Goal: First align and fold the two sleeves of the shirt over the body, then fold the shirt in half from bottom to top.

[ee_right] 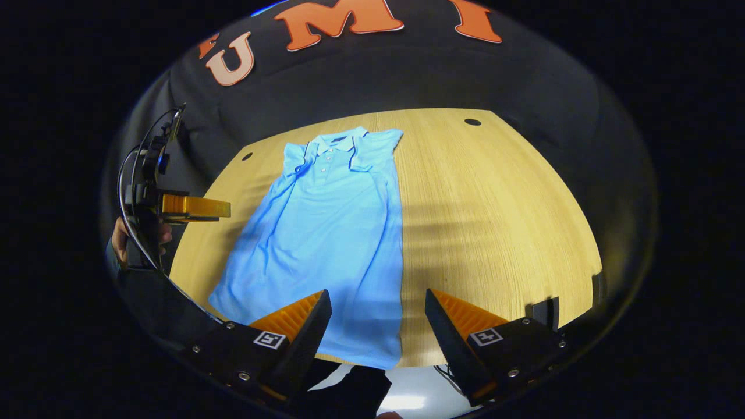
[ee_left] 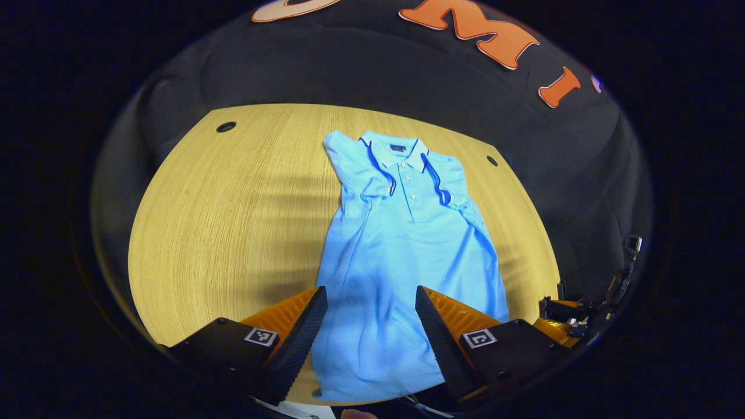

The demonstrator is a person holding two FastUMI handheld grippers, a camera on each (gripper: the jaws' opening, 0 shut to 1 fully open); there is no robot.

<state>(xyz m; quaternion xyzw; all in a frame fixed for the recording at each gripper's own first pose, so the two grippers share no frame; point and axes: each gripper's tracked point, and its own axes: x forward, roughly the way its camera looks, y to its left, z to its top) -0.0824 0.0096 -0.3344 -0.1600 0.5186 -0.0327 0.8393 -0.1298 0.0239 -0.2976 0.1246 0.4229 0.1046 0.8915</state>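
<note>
blue polo shirt lying flat on a wooden table, two grippers poised above its hem

in the left gripper view, a pale wooden table [ee_left: 233, 221] fills the left side, with a small dark hole [ee_left: 226, 126] near its far left corner. moving right, a light blue polo shirt [ee_left: 401, 244] lies face up along the table, collar at the far end, hem at the near edge. both short sleeves are already folded in over the chest, so the shirt reads as a long narrow strip. the left gripper [ee_left: 371, 326] hangs above the hem with its jaws spread wide and nothing between them. at the far right edge, part of the right gripper [ee_left: 561, 317] shows beside the table; how far its jaws stand apart cannot be told from here.

in the right gripper view, a hand [ee_right: 122, 238] at the far left holds the left gripper [ee_right: 195, 206] just off the table's left side. the shirt [ee_right: 326, 233] lies right of it, then bare table [ee_right: 495, 221]. the right gripper [ee_right: 378, 331] hovers over the shirt's near right corner, jaws wide apart and holding nothing.
</note>
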